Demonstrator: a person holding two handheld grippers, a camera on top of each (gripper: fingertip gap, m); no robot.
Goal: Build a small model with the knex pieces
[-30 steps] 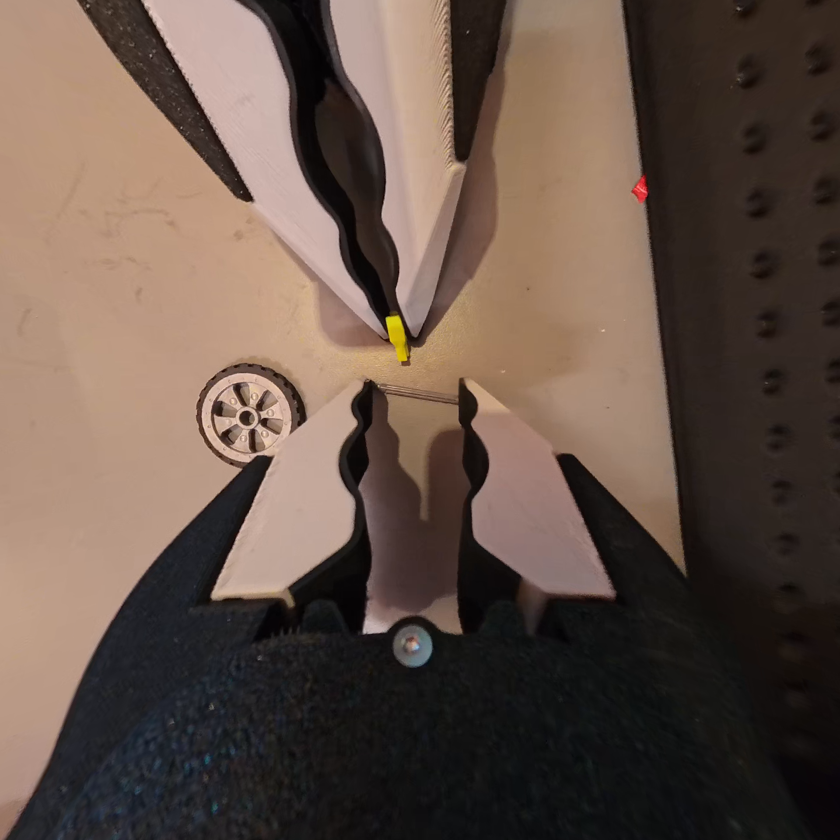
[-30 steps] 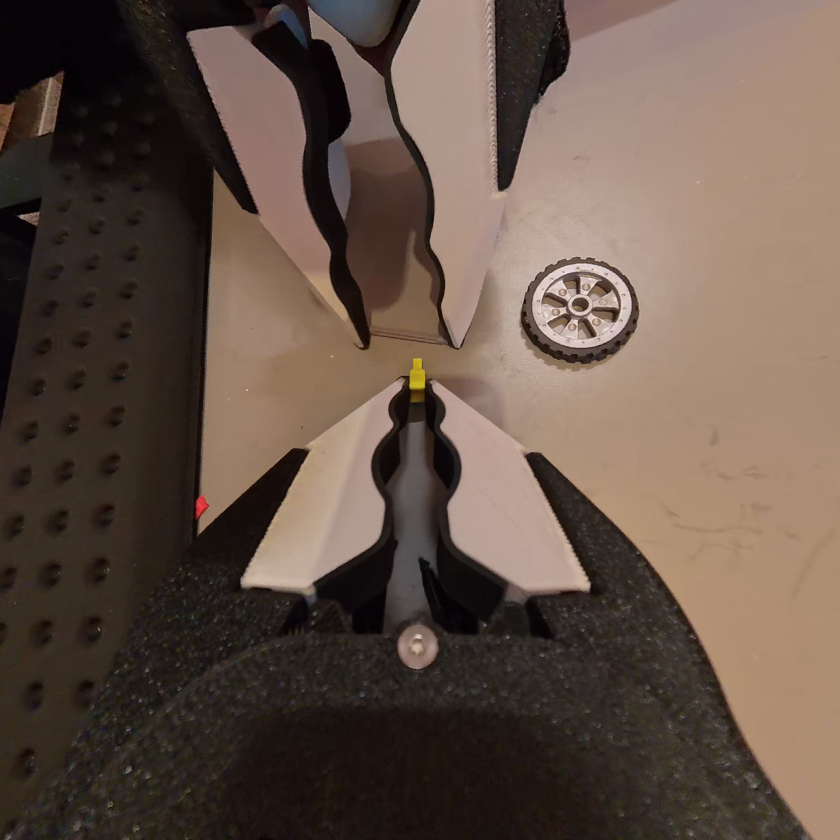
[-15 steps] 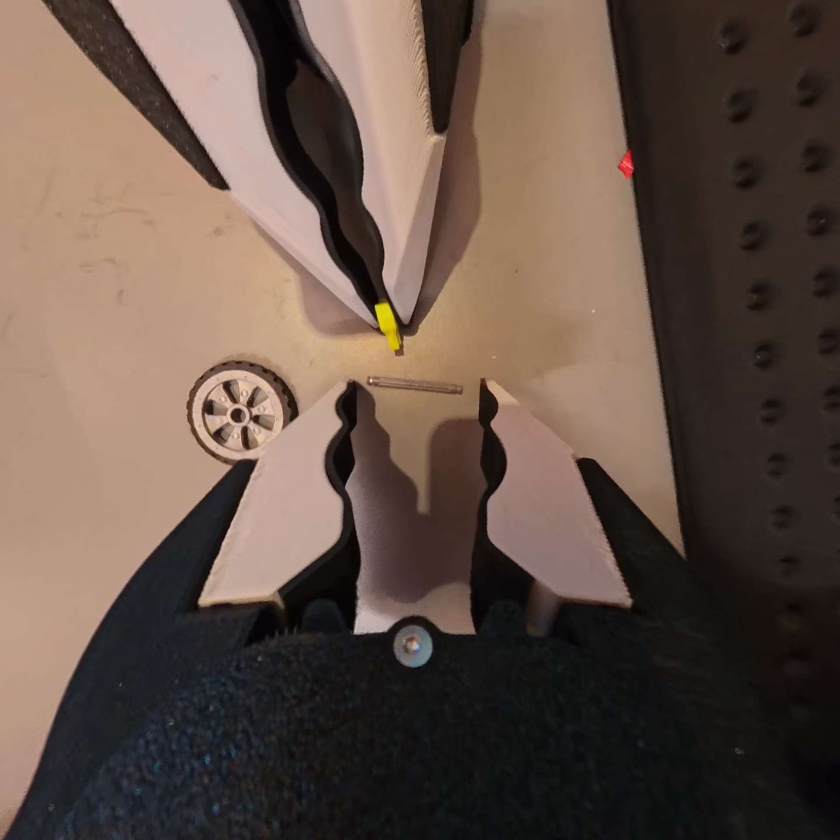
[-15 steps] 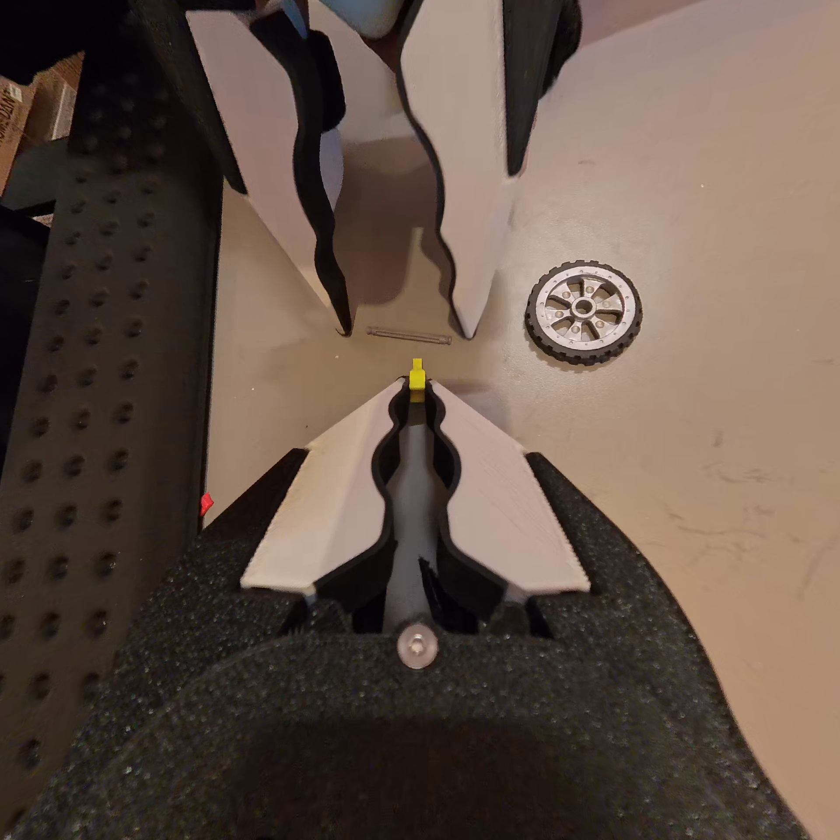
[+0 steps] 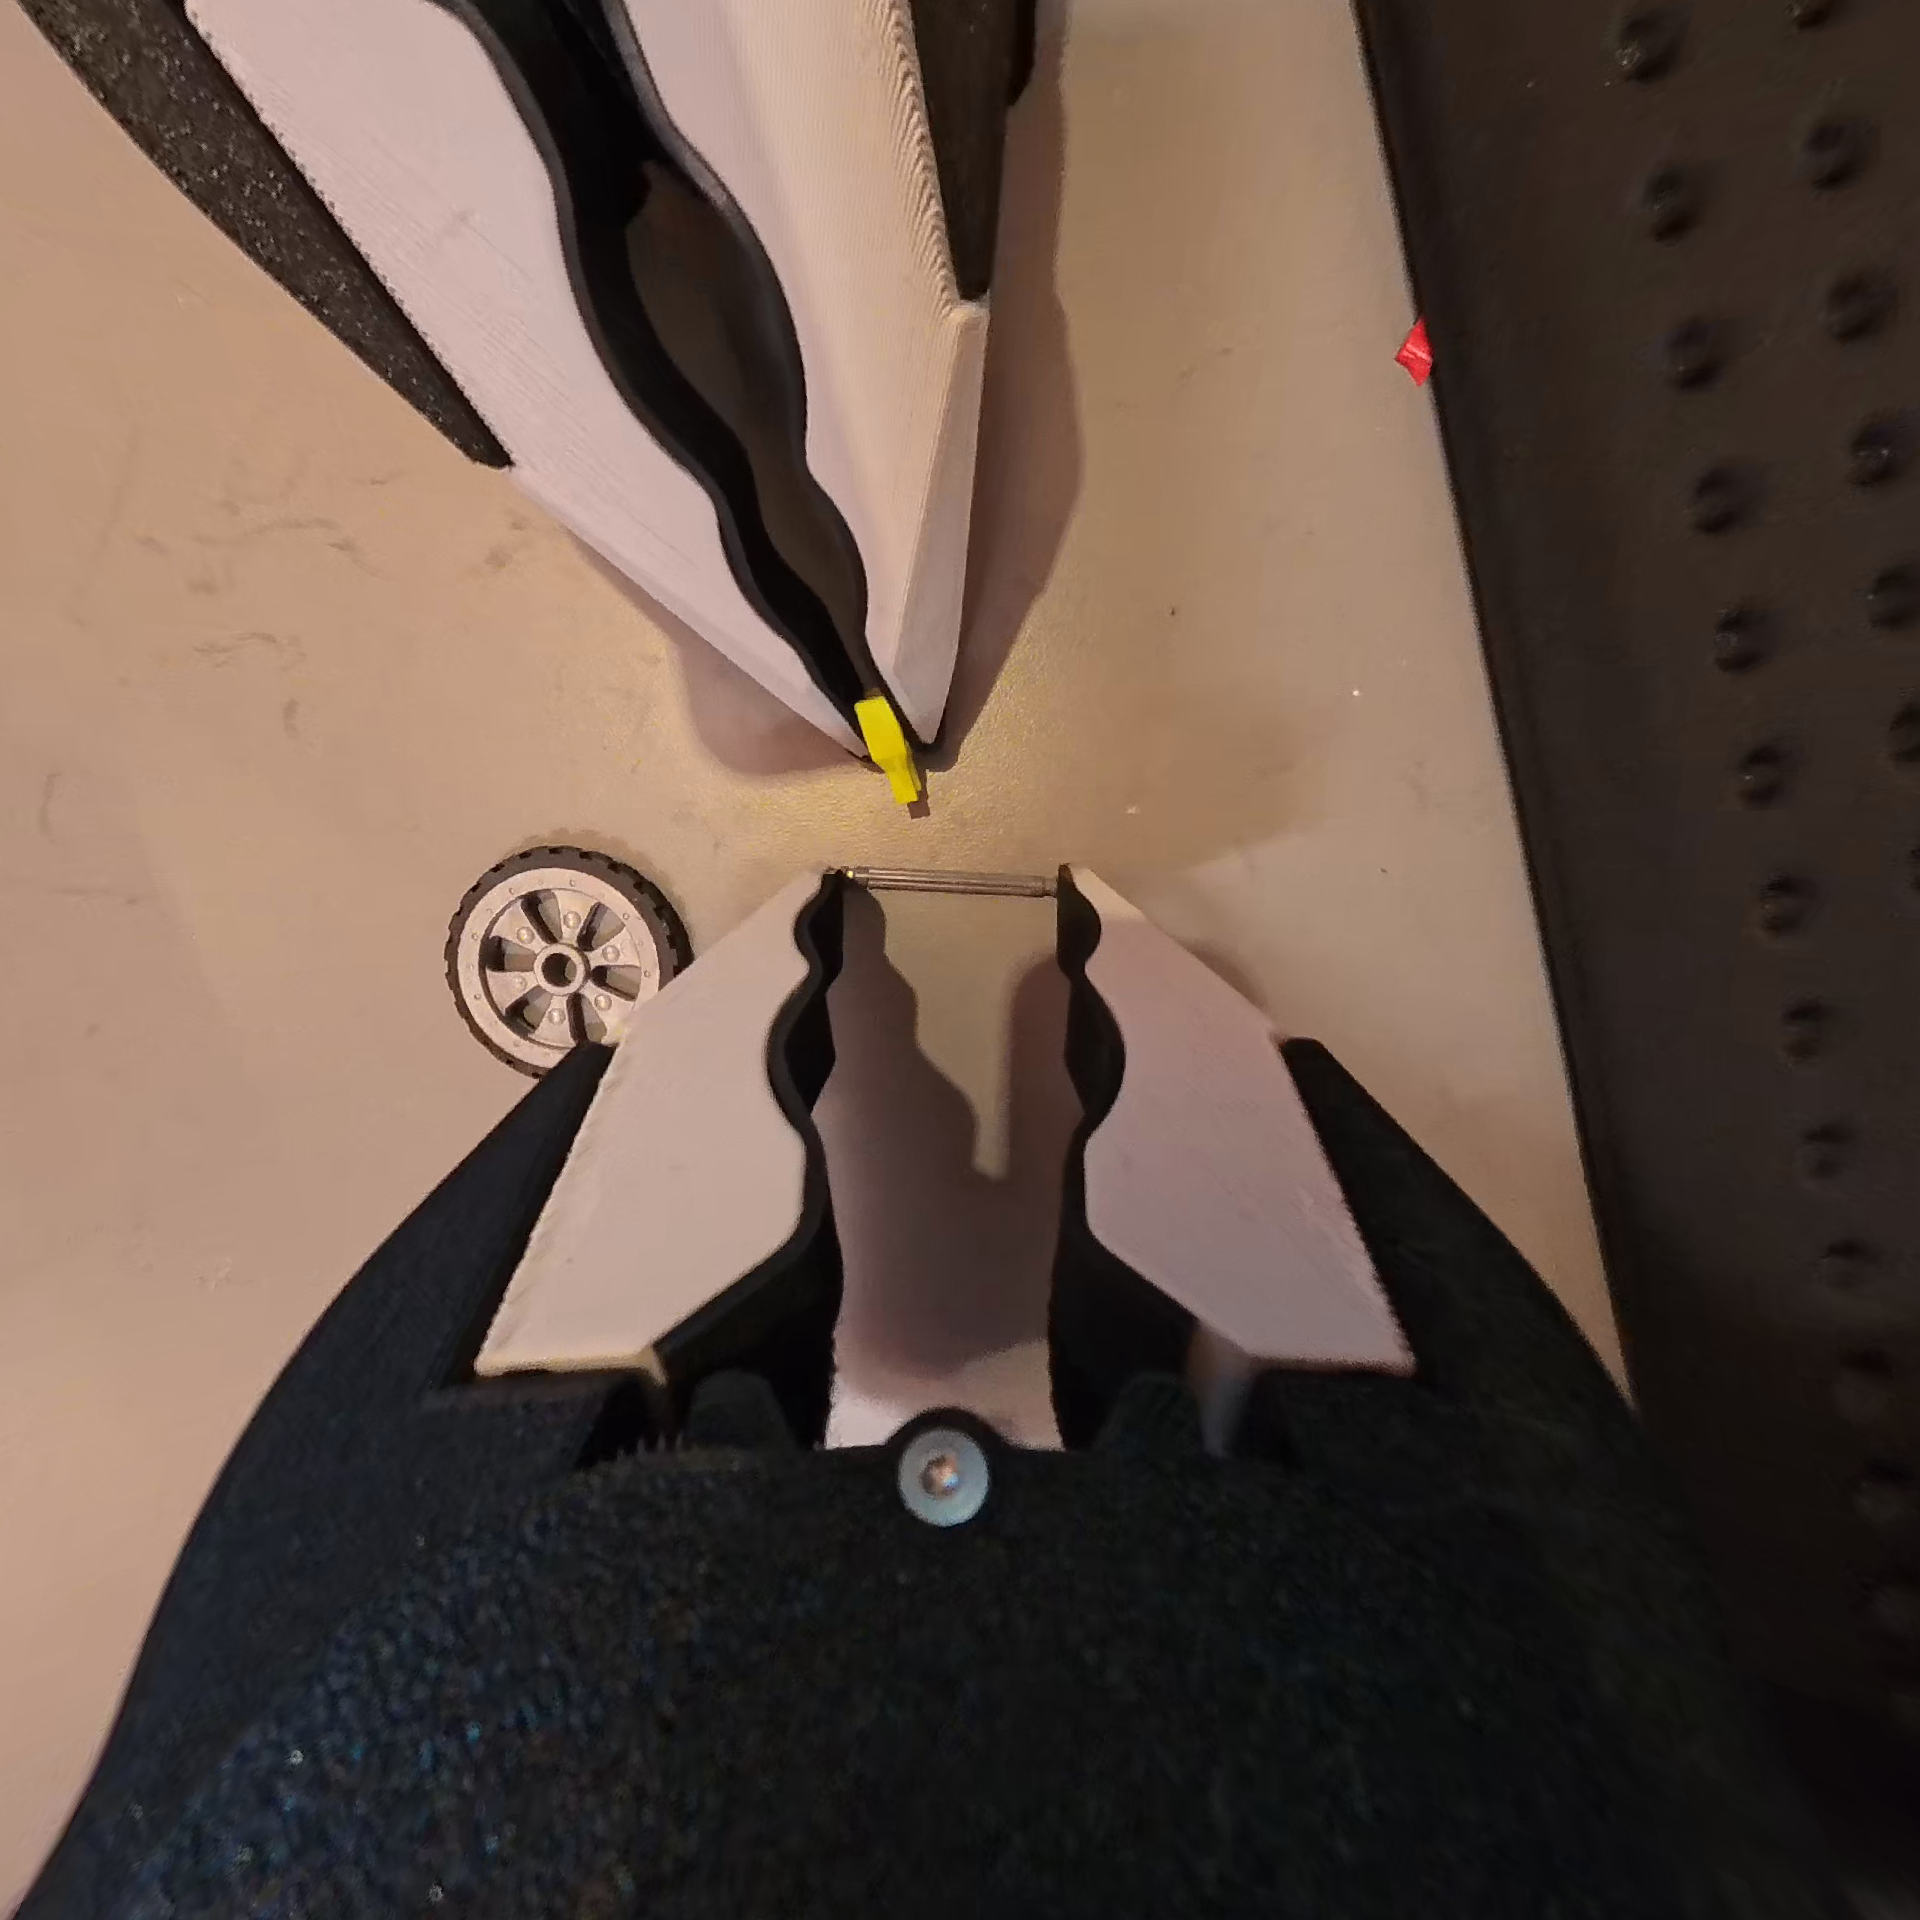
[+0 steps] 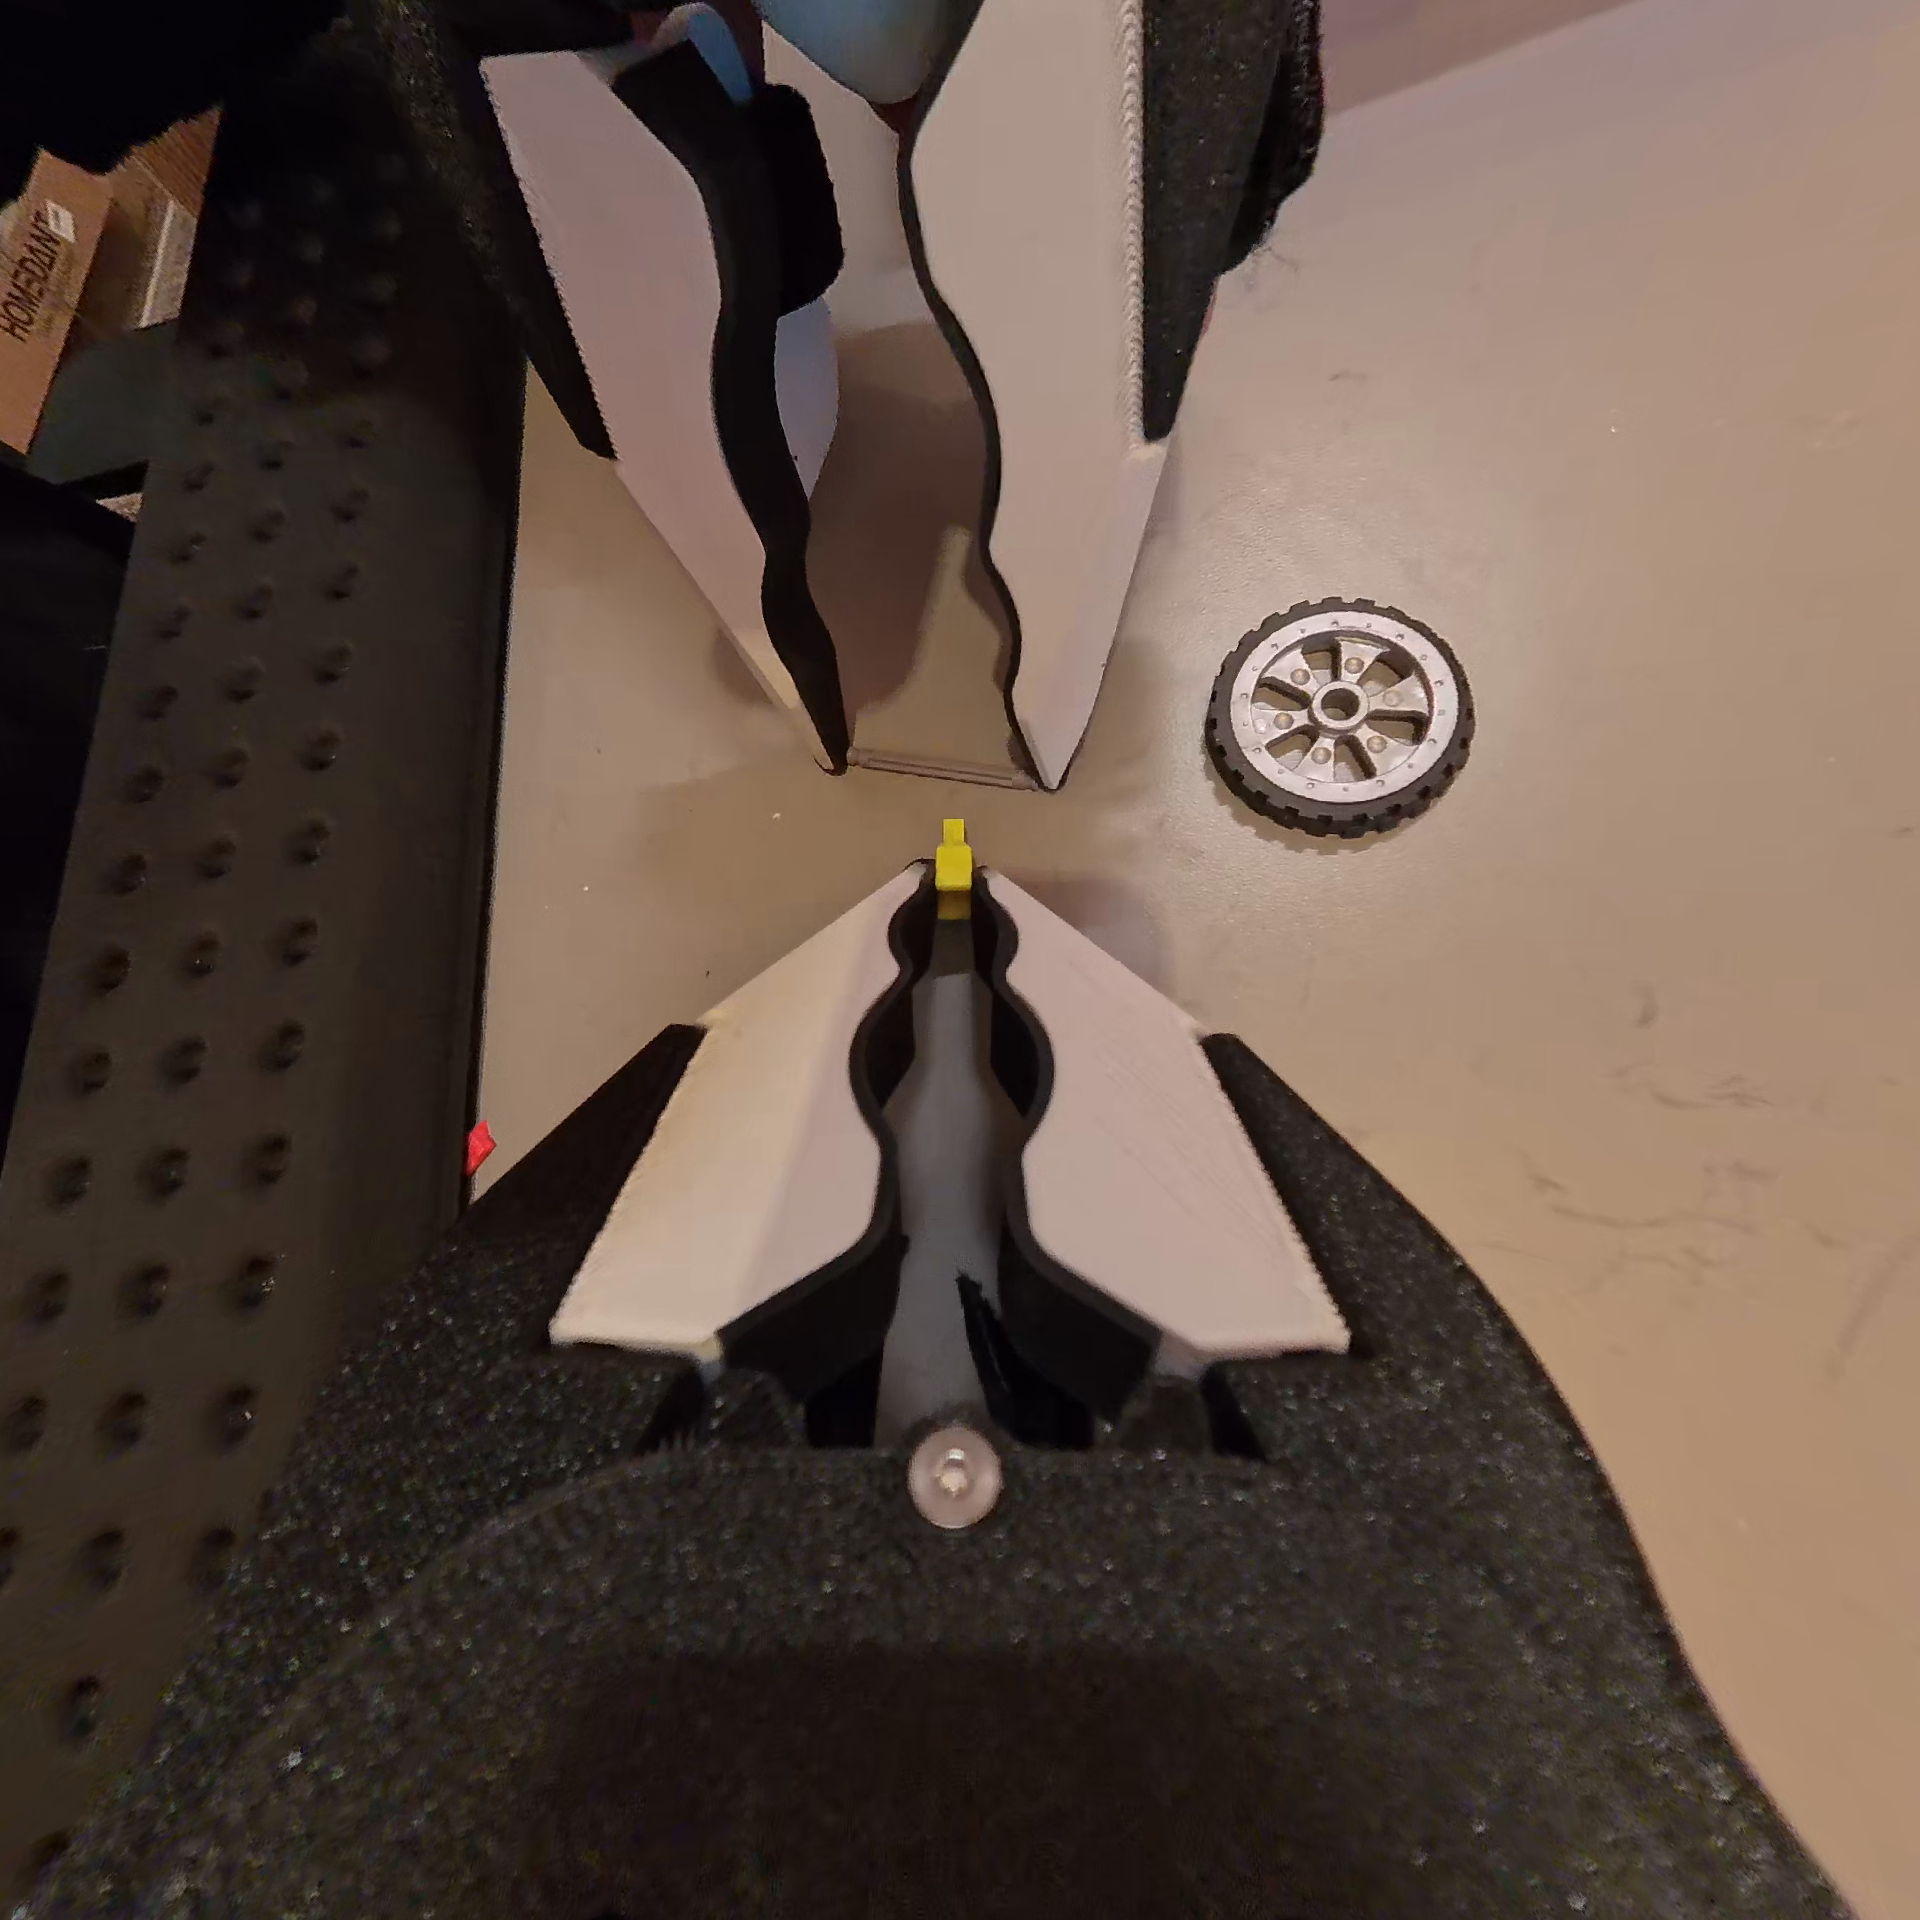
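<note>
Cardboard boxes (image 6: pixel 62 281) only in the right wrist view.

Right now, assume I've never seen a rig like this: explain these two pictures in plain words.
These are two hand-held grippers, each a pair of white fingers with a camera behind them looking forward along the fingers. One picture comes from each, and the grippers face each other tip to tip over a beige table.

The left gripper, seen from its own camera, has its fingers set at the two ends of a thin metal pin; whether it squeezes the pin I cannot tell.

The right gripper is shut on a small yellow piece.

A toy wheel, grey with a black tyre, lies flat beside them. A black dimpled mat runs along the table's edge, with a small red bit against it.
</note>
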